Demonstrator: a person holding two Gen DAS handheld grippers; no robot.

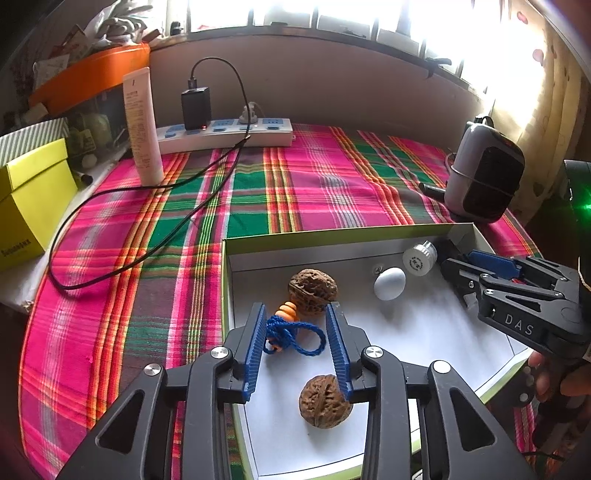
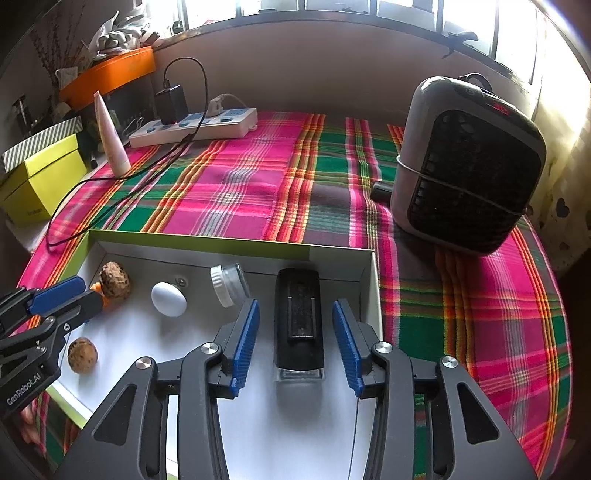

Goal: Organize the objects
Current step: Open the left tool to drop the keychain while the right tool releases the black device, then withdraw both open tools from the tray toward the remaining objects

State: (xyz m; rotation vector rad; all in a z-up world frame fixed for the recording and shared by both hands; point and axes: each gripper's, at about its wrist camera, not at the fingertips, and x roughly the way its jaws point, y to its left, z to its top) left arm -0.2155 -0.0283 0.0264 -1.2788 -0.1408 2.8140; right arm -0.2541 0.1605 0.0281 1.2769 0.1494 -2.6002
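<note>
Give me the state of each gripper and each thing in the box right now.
left gripper: open, blue cord between fingers, untouched
right gripper: open, black device between fingers, untouched
jar: on its side, capped
egg: loose
walnuts: loose
box: lidless

You're in a home, at a table by a window, not a lab or shop. The plaid tablecloth in pink and green covers the table, and a bright window with a patterned curtain runs along the far wall. At the far left you've got a power strip with a charger plugged in, a lotion tube, a yellow box and an orange bin stuffed with household clutter. On the right stands a small space heater.
</note>
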